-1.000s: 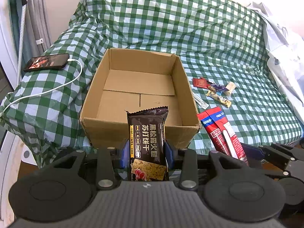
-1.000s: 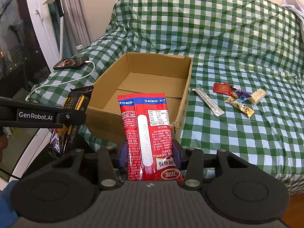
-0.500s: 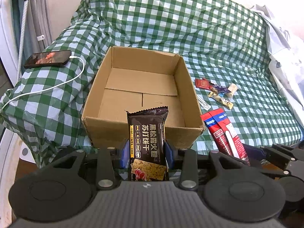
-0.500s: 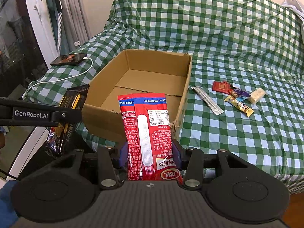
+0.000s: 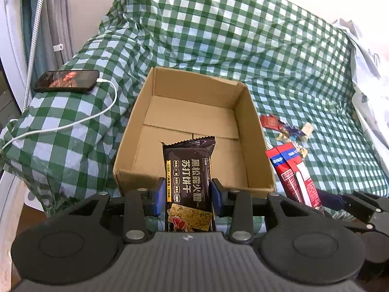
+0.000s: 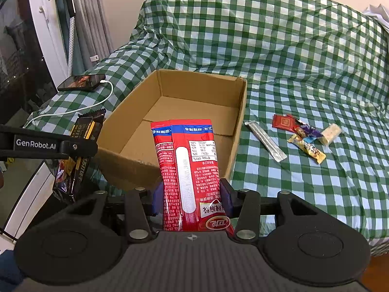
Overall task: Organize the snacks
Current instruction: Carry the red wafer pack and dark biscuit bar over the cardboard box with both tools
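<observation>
Green-white checked bedcover point(image 6: 291, 56); brown cardboard box point(image 5: 252, 131); black cracker pack point(image 5: 188, 175); red-blue packet point(image 6: 192, 170); possibly silver stick sachet point(image 6: 265, 140).

left gripper point(image 5: 187, 196) is tilted down and forward, both blue pads clamped flat on the sides of a black cracker packet point(image 5: 188, 177) that sticks up between them. right gripper point(image 6: 192, 200) has the same downward tilt, pads pinching a red snack pack point(image 6: 188, 170) that also stands upright between its fingers. the two sit side by side at about the same height, each one's black fingers poking into the edge of the other's camera, no hands in view.
</observation>
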Available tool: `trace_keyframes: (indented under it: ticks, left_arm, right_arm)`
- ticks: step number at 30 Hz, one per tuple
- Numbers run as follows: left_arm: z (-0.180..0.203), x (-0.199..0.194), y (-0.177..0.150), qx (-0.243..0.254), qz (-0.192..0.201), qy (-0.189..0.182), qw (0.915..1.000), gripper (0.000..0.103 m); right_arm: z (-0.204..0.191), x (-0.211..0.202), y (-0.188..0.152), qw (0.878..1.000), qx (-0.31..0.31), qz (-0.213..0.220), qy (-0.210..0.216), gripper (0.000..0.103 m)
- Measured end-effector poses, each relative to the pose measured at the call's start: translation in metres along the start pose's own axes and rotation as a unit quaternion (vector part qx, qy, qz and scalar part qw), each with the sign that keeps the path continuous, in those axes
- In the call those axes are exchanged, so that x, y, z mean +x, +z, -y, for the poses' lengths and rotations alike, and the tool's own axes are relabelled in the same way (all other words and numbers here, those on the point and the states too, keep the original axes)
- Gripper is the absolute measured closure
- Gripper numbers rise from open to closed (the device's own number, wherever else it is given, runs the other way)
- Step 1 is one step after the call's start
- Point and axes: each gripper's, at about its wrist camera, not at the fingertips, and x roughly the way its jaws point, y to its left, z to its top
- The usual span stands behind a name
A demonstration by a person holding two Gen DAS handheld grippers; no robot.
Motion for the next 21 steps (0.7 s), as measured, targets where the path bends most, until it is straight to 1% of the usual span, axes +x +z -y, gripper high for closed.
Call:
trace_keyframes:
  ticks: [5, 9, 16, 21]
  left_arm:
    - [-0.005, 0.011, 0.018, -0.008, 0.009, 0.0, 0.9999, 0.06]
    - [-0.01, 0.024, 0.033, -0.009, 0.011, 0.004, 0.9999, 0.06]
    - [-0.018, 0.063, 0.058, -0.017, -0.004, 0.01, 0.9998, 0.06]
    - [-0.023, 0.095, 0.071, -0.02, -0.019, 0.016, 0.9995, 0.06]
  right_arm:
    - [-0.002, 0.013, 0.016, 1.0, -0.004, 0.001, -0.001, 0.054]
    - [0.0, 0.028, 0.03, 1.0, 0.006, -0.005, 0.005, 0.054]
    - [0.003, 0.063, 0.058, 1.0, 0.022, -0.01, 0.009, 0.054]
    - [0.01, 0.097, 0.071, 0.999, 0.051, -0.018, 0.006, 0.054]
